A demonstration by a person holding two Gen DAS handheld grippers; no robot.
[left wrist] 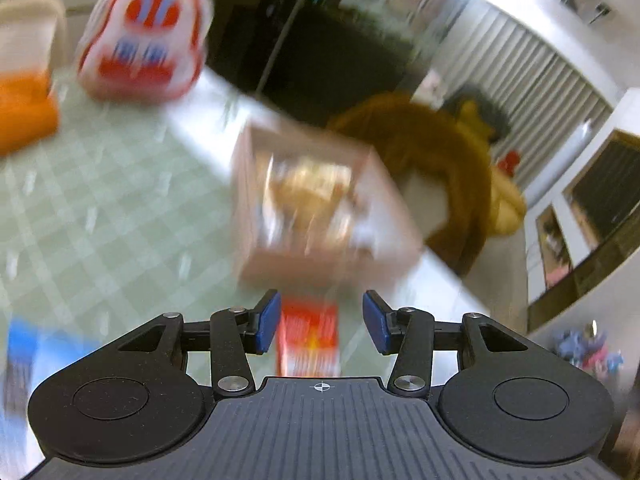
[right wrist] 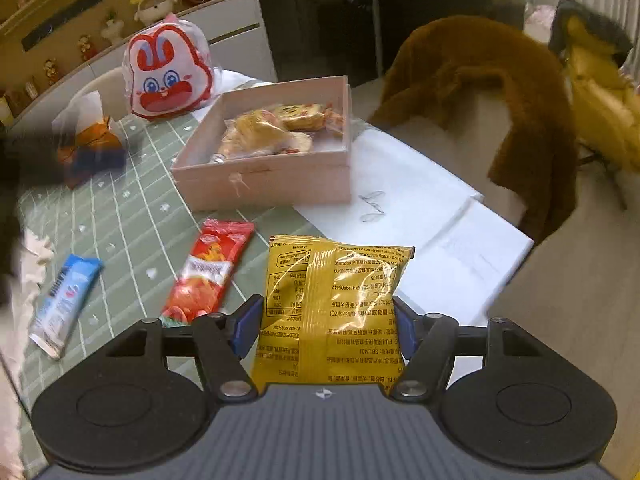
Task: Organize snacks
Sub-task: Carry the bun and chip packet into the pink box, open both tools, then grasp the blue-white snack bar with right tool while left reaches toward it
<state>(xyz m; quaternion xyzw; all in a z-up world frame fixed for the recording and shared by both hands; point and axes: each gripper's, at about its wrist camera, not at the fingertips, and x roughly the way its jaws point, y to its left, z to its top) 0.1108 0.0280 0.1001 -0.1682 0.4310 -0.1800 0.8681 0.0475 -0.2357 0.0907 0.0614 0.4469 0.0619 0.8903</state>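
Yellow snack packet [right wrist: 334,312] pinched between the blue pads of the right gripper [right wrist: 326,326], its back panel of small Chinese print and a barcode number facing up.

Beyond it sits the pink box [right wrist: 266,178] holding wrapped pastries; a red sachet [right wrist: 208,272] lies just before the box, a blue-white one [right wrist: 64,304] further left, a rabbit-face bag [right wrist: 168,74] behind. The left gripper [left wrist: 322,326] hangs spread and empty over the red sachet [left wrist: 308,338], its view blurred.

A brown coat [right wrist: 480,80] drapes a chair; shelves [right wrist: 60,12] line the wall.
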